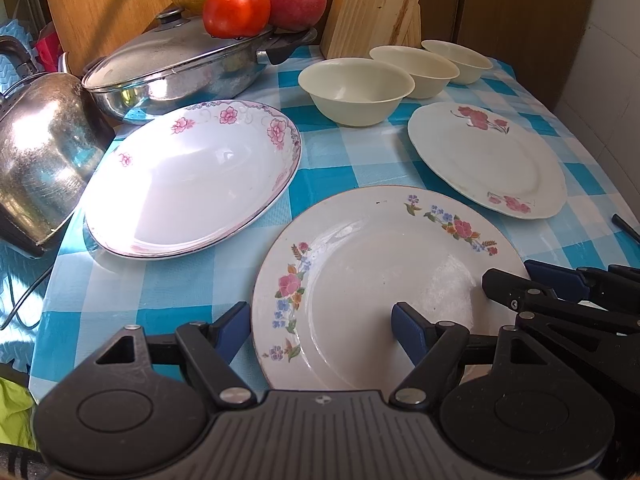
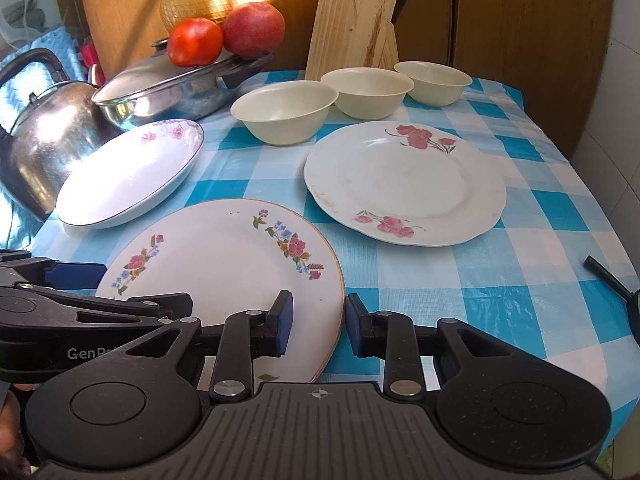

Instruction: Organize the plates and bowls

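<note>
Blue-and-white checked tablecloth over a small table, sunlit, wooden panels behind at 12 o'clock. Near plate at 6 o'clock, rose plate at 2, deep dish at 10, three cream bowls in a row at 12, pot and kettle toward 9–10. Left gripper and right gripper both apart, straddling opposite rims of near plate, pads not pressing.

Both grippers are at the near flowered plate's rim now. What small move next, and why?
Probably close the right gripper further: the near plate has its right rim between the fingers, but a gap shows beside it. The left gripper straddles the opposite rim, still wide. The plate lies flat on the tablecloth.
</note>
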Demonstrator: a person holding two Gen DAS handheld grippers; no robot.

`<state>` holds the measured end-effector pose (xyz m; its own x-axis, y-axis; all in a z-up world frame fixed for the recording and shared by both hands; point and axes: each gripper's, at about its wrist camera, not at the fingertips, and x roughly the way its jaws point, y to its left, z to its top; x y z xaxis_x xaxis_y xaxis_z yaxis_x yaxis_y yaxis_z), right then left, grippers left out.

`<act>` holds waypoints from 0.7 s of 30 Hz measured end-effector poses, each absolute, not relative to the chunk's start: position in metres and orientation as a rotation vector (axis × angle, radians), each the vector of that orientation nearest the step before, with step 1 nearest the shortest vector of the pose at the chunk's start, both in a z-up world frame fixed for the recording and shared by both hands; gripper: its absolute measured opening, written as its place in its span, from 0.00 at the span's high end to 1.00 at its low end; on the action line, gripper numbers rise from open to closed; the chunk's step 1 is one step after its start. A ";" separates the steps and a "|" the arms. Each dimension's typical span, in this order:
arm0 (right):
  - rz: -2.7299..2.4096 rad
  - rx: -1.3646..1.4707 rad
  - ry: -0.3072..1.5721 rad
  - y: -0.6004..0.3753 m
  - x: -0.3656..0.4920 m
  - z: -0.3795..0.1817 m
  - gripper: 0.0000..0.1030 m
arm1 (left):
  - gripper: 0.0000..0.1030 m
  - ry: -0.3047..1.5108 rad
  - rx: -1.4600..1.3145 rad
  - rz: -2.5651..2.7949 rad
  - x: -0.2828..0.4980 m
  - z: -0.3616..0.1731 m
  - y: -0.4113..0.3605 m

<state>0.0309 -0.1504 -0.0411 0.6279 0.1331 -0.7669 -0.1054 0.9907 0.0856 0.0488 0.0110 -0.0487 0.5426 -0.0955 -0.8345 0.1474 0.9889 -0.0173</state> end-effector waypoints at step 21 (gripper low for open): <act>0.039 0.028 0.830 -0.175 0.026 -0.031 0.50 | 0.33 0.895 0.068 -0.121 0.050 -0.025 0.013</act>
